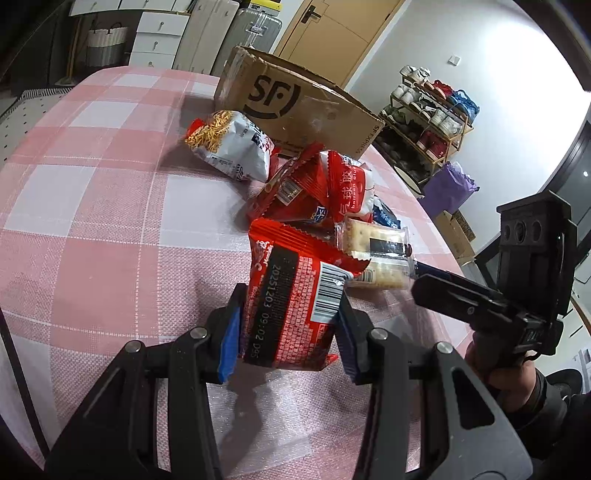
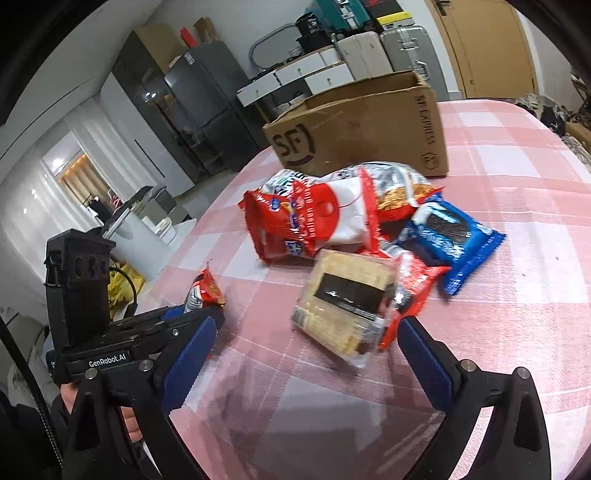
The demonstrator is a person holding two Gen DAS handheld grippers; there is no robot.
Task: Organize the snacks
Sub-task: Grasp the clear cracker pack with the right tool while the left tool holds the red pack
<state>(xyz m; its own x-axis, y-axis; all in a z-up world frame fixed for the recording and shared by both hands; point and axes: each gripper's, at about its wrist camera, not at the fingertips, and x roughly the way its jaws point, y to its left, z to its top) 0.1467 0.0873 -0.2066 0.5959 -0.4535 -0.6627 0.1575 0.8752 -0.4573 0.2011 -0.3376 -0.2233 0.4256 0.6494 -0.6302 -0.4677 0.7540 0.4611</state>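
**Snacks on a pink checked desk**

The desk (image 1: 92, 206) wears a pink and white checked cloth. Around it are a wooden door (image 1: 332, 33), white drawers (image 1: 155, 40), suitcases (image 1: 255, 29), a shoe rack (image 1: 428, 122) and, in the right view, a dark fridge (image 2: 207, 99).

An open carton (image 1: 295, 107) at the far side reads "SF" and "SF EXPRESS". In front of it lies the snack pile: a noodle bag (image 1: 229, 144), a red-white bag (image 2: 314, 218) reading "balloon", a cracker pack (image 2: 347, 302) and a blue pack (image 2: 450, 236).

The left gripper (image 1: 288, 325) has its fingers closed on a red packet (image 1: 295, 295) printed "20251203 09:02", held above the desk. The right gripper (image 2: 299, 354) stands wide apart, holding nothing, just before the cracker pack.
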